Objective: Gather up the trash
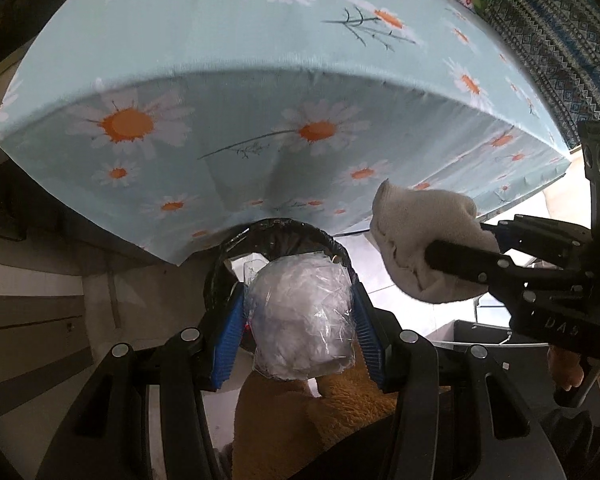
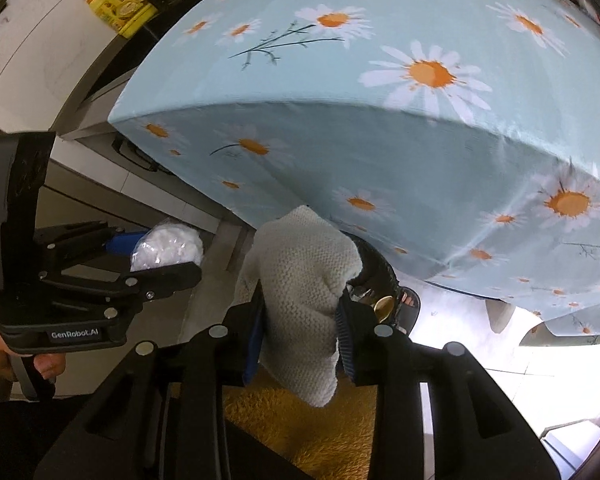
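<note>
My left gripper is shut on a clear plastic bag of white stuffing, held just above a bin lined with a black bag below the table's edge. The bag of stuffing also shows in the right wrist view. My right gripper is shut on a white knitted cloth, also seen in the left wrist view to the right of the bin. The bin's dark rim lies behind the cloth.
A table with a light blue daisy cloth overhangs the bin. An orange fluffy fabric lies below the grippers. A yellow bottle stands at the far left on a counter. A patterned blue fabric is at the right.
</note>
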Motion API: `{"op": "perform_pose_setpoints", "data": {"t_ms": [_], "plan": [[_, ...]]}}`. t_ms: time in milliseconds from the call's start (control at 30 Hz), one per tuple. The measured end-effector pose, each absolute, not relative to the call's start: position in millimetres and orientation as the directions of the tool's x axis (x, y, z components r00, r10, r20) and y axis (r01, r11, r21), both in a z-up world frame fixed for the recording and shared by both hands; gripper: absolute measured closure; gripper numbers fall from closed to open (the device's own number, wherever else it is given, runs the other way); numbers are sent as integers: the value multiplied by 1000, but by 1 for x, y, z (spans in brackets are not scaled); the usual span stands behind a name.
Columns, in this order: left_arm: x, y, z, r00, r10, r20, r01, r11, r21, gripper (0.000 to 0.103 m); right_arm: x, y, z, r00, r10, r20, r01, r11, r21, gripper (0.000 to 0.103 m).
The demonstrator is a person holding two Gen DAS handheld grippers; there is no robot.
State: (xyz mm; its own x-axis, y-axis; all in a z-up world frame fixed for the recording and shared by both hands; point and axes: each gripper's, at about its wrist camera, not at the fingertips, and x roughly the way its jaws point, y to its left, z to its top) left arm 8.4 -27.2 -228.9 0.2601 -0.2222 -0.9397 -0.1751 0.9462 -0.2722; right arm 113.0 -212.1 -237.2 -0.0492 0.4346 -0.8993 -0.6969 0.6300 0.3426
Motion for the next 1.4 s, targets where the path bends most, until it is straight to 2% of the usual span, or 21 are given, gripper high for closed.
{"op": "perform_pose_setpoints", "data": {"t_ms": [100,167,200,233,300,967,1400], "plan": [[10,-27,-232,249,-205,-947,-179,951,-253,53,114,-216,-236,-47,444,-895,-693,631,349,67],[11,-26,-233,249,-205,-947,-181,950,-254,53,116,-217,-235,-57,456,-888,-682,632,368,60],[12,-25,-233,247,-204,-947,-184,950,-253,48,117,-219,-235,-59,461,-885,-675,635,376,52],[12,-24,-233,247,-201,-948,-187,950,-250,39,119,-221,-234,-58,466,-883,-667,640,381,49],[13,-22,-232,253,-206,-945,-197,945,-259,34,122,-221,-233,-53,464,-884,-662,647,379,48],[5,-15,-215,284,-225,-932,-188,940,-284,34,115,-230,-219,3,463,-887,-639,683,354,45],[14,-28,-139,422,-186,-887,-134,955,-264,34,119,-247,-157,114,544,-831,-664,664,343,38]]}}
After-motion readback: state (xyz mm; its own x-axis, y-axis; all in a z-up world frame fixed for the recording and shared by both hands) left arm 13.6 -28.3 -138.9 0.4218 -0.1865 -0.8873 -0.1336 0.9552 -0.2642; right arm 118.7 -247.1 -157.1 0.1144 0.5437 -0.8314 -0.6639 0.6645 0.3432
